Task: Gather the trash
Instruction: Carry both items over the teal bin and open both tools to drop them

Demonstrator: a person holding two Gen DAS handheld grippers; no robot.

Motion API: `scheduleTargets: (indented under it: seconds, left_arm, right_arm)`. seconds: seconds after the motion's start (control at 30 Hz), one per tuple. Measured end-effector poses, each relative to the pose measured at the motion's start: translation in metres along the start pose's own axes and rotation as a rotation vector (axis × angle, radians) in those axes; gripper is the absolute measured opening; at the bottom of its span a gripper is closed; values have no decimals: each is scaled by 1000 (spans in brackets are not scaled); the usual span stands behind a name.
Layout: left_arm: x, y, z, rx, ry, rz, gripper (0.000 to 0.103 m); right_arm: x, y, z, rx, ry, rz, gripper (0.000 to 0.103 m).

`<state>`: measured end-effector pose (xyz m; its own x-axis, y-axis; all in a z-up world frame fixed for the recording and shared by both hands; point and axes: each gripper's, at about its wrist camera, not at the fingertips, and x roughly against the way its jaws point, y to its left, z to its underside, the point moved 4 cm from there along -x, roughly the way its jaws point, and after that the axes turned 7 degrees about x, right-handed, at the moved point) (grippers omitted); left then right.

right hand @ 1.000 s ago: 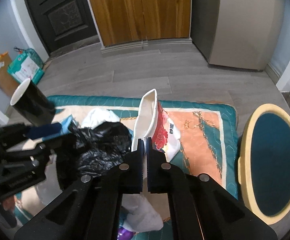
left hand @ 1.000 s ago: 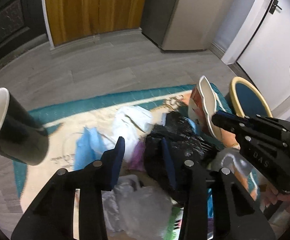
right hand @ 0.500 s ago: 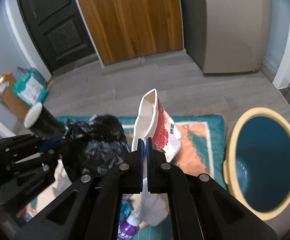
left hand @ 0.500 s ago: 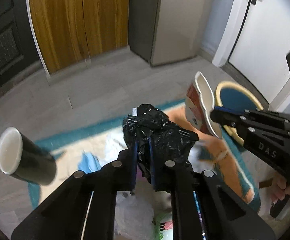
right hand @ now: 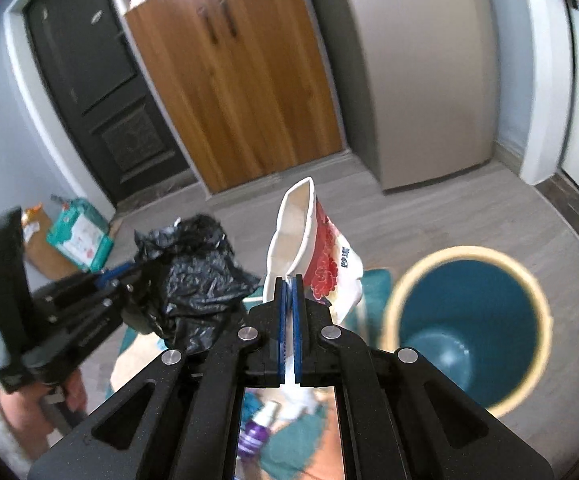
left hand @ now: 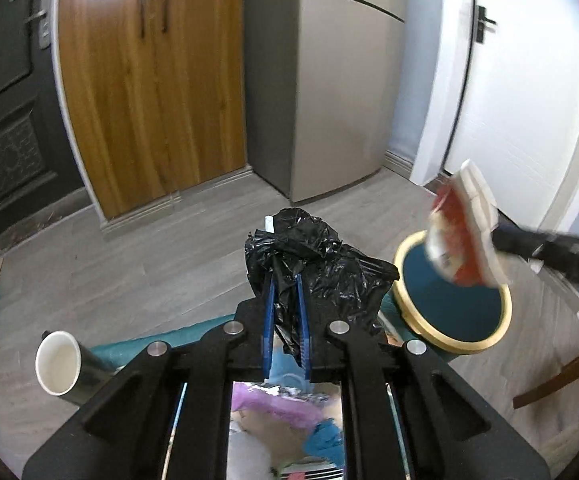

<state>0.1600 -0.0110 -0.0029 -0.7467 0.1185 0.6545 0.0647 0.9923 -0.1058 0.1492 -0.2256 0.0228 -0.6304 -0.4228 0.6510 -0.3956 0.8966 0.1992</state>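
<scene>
While both units were raised above the rug (left hand: 137,346), the left gripper (left hand: 285,280) was clamped on a crumpled black plastic bag (left hand: 321,264), and the right gripper (right hand: 288,284) pinched a squashed red-and-white paper bowl (right hand: 313,252) beside the blue bin (right hand: 469,320).

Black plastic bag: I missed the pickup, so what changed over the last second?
The left claw closed on the black plastic bag and lifted it off the rug. The right claw, gripping the crushed red-and-white paper bowl throughout, rose toward the blue bin. The paper cup stayed put.
</scene>
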Motion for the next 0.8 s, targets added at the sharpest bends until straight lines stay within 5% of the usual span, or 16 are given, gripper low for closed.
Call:
scheduleTargets:
  seconds: [0.23,0.8]
  left_arm:
    - [-27,-44,3,-59,27,32,10]
    - [-87,-160,27,-170,114,138,10]
  right_arm:
    - [11,-83,27,-130,18,109,4]
    - [-11,-154,68,-222,109,173,4]
